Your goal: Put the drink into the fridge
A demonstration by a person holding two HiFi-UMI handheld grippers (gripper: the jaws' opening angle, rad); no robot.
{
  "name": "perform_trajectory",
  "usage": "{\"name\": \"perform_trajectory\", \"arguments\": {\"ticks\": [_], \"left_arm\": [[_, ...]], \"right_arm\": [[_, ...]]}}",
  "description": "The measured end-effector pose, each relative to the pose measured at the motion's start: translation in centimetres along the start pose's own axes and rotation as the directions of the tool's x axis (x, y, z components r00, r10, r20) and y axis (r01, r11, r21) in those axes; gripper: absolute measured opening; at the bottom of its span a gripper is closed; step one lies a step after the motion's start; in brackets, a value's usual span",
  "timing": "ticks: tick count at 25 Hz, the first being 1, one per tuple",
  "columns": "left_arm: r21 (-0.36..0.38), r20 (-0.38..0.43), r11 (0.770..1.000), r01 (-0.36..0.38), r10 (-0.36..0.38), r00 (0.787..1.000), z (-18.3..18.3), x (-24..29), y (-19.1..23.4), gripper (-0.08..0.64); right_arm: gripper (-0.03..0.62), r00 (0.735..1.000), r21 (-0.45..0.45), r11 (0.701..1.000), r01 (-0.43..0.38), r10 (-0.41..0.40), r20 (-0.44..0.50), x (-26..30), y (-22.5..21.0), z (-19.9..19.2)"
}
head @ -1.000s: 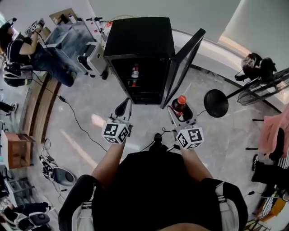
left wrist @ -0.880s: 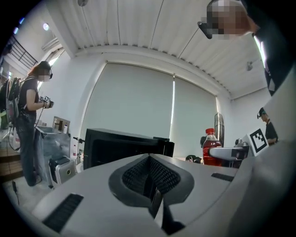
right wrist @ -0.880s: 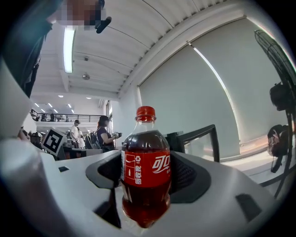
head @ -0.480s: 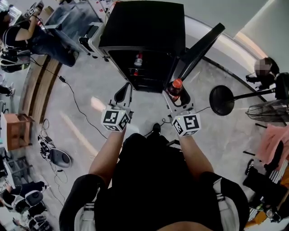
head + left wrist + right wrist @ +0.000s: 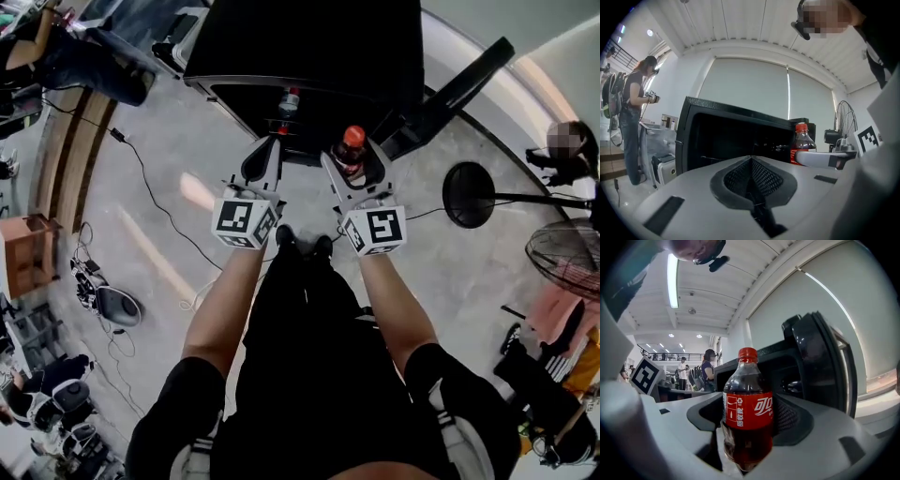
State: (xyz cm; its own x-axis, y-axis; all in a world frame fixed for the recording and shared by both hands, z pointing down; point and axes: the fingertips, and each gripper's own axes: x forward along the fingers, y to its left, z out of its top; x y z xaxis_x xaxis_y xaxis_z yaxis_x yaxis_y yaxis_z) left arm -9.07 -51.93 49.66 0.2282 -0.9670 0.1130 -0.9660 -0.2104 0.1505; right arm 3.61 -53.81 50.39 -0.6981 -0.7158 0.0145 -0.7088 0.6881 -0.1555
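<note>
Fingers (image 5: 820,432) of right gripper (image 5: 354,171) on cola bottle (image 5: 747,413); concrete floor (image 5: 164,183), open fridge (image 5: 309,47).

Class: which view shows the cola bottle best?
Right gripper view: the cola bottle stands large between the right gripper's jaws, label facing. The head view shows mostly its red cap; the left gripper view, a small side glimpse.

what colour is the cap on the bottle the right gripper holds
The drink has a red cap, clearest in the right gripper view.
</note>
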Motion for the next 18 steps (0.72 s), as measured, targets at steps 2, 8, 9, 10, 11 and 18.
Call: {"name": "perform_trajectory", "arguments": {"ticks": [2, 8, 9, 10, 11, 18], "left_arm": [[-0.022, -0.01, 1.0, -0.008, 0.008, 1.0, -1.1, 1.5, 0.4, 0.015], [-0.049, -0.01, 0.999, -0.011, 0.01, 1.0, -4.5, 5.7, 3.6, 0.015], [-0.052, -0.009, 0.999, -0.01, 0.01, 1.0, -5.0, 6.2, 3.9, 0.015], [-0.056, -0.011, 0.998, -0.01, 0.01, 1.0, -5.6, 6.7, 4.3, 0.015], [-0.059, -0.013, 0.998, -0.01, 0.009, 1.0, -6.2, 7.2, 4.7, 0.015], [-0.072, -0.02, 0.997, 0.014, -0.016, 1.0, -9.6, 10.0, 6.7, 0.015]], "right_arm": [[0.308, 1.0, 0.014, 1.0, 0.01, -0.01, -0.005, 1.3, -0.8, -1.2], [0.308, 1.0, -0.009, 1.0, 0.02, -0.02, -0.004, 6.3, -1.5, -4.8], [0.308, 1.0, -0.017, 1.0, 0.025, -0.025, -0.003, 6.9, -1.8, -5.2], [0.308, 1.0, -0.023, 0.999, 0.03, -0.03, -0.003, 7.5, -2.1, -5.8], [0.308, 0.999, -0.029, 0.999, 0.035, -0.035, -0.003, 8.1, -2.4, -6.6], [0.308, 0.996, -0.054, 0.994, 0.093, -0.093, 0.014, 11.9, -4.6, -10.2]]}}
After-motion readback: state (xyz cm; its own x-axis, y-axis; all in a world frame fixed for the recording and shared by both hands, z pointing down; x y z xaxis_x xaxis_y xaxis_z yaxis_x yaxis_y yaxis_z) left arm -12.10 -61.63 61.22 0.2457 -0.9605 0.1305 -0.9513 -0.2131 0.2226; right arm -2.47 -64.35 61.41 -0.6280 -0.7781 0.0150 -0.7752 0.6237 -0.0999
